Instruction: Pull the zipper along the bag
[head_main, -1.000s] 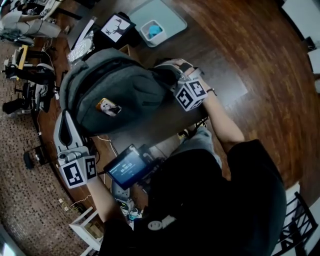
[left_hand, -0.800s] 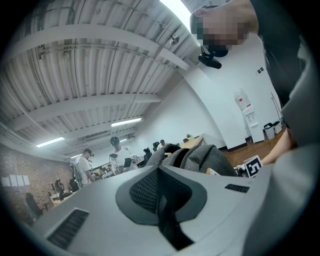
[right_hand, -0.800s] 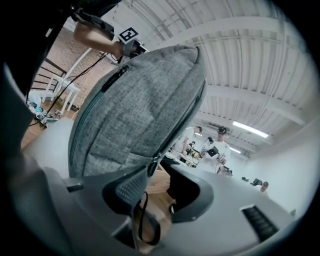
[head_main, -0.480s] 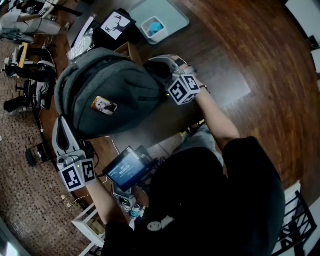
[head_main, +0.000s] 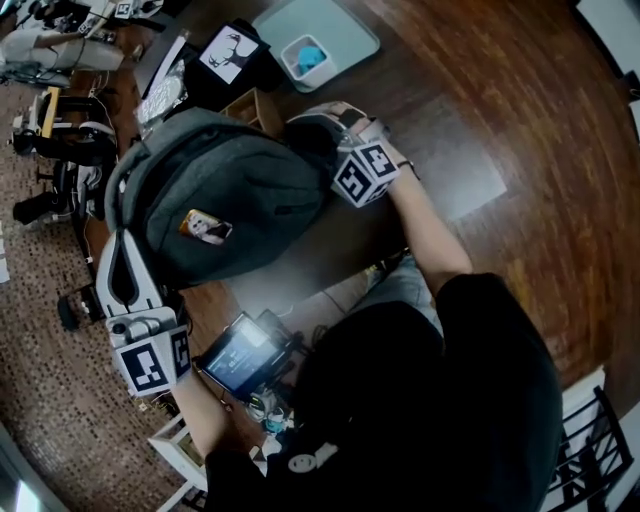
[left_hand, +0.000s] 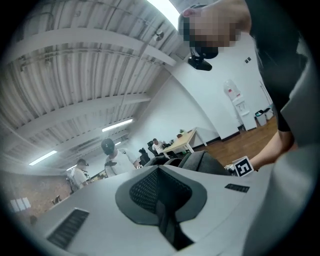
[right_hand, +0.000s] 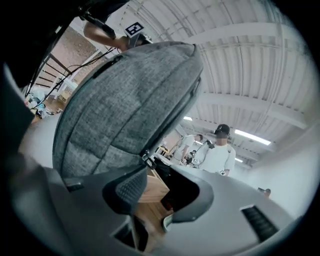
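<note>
Filling the space between the two claws, the grey rounded backpack of coarse woven fabric (head_main: 225, 185) lies like a dome on the dark brown wooden table (head_main: 440, 110). Its cloth looks rough and mottled in the right gripper view, with flat stitched seams. A dark zipper line (right_hand: 182, 107) runs along its curved edge, down to a small metal zipper pull (right_hand: 146, 159).

On the side of the backpack nearer to the left claw sits a small orange-and-white rectangular patch (head_main: 205, 228) (its print is too small to read). Beyond the right claw stands a black box with a white deer picture (head_main: 228, 55), which carries no words that I can read. Each claw carries a white cube with black square markers (head_main: 362, 172), smooth and hard in look.

The right claw (right_hand: 167, 180) is made of smooth grey plastic with a dark dotted pad (right_hand: 130, 187). Its jaws stand moderately apart and hold nothing. Through the gap shows a plain light wooden box (right_hand: 152, 187). The zipper pull is just at the tip of the padded jaw; I cannot tell if it touches.

The left claw (left_hand: 159, 172) has its jaws closed together, and nothing shows between them. In the head view it lies at the far edge of the backpack from the right claw, very near the fabric.
</note>
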